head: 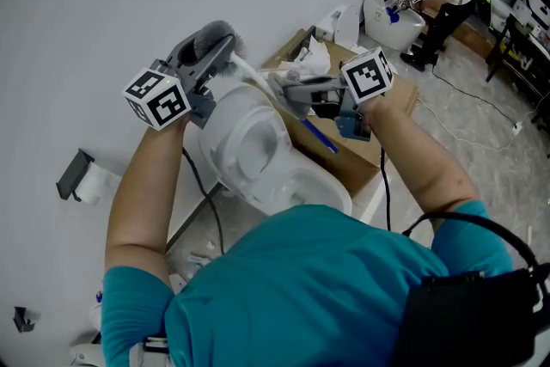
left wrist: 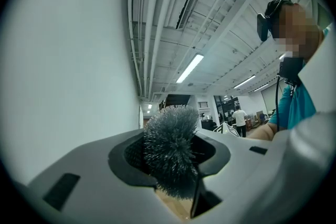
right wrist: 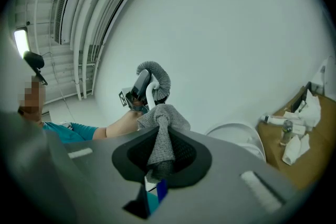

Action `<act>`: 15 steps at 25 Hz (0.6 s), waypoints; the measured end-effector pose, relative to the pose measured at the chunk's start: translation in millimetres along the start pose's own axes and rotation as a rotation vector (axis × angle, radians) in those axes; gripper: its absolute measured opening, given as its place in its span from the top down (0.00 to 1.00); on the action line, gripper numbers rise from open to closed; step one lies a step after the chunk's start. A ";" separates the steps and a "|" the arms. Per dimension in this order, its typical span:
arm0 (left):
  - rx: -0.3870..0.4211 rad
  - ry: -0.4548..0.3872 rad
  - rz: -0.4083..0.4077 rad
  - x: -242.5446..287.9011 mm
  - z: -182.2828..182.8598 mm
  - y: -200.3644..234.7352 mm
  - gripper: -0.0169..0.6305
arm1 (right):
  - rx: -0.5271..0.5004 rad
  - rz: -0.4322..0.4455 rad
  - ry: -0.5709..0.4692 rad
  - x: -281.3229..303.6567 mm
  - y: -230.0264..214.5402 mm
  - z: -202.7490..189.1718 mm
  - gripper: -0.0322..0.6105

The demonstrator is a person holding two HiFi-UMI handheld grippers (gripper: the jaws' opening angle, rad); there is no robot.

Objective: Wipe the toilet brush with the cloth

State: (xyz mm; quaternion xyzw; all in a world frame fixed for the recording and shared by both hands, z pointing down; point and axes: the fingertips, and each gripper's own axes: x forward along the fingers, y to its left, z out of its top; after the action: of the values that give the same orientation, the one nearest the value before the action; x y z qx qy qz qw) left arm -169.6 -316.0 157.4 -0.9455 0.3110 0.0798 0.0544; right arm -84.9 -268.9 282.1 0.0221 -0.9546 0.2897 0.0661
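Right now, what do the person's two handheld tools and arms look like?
Both the left gripper and right gripper are grey plastic two-jaw tools, each carrying a white cube printed with black square markers. A thin black cable hangs below each. The person wears a teal short-sleeved shirt.

The camera on my head looks steeply down past my chest. The toilet (head: 258, 142) fills the middle, with my left hand-held gripper (head: 209, 63) at 10 o'clock and my right hand-held gripper (head: 302, 90) at 1 o'clock. The left gripper view tilts up at the ceiling (left wrist: 173, 23), the toilet brush (left wrist: 170, 149) very near at 6 o'clock. The right gripper view faces the wall (right wrist: 236, 34), the cloth (right wrist: 160, 139) near at 6 o'clock. All three views share the toilet brush; the head and right gripper views share the toilet.
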 end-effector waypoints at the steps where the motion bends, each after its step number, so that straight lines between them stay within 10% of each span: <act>1: -0.001 -0.003 0.004 0.0 0.8 1.2 0.70 | 0.005 0.003 0.003 -0.9 -0.4 -1.6 0.91; 15: -0.009 -0.032 0.050 -3.7 9.8 10.8 0.71 | 0.038 -0.002 0.046 -17.0 -5.8 -28.6 0.91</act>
State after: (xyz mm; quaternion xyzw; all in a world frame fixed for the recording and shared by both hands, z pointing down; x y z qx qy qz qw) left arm -180.1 -321.0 147.9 -0.9363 0.3332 0.0975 0.0529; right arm -64.4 -257.8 306.5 0.0178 -0.9471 0.3080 0.0879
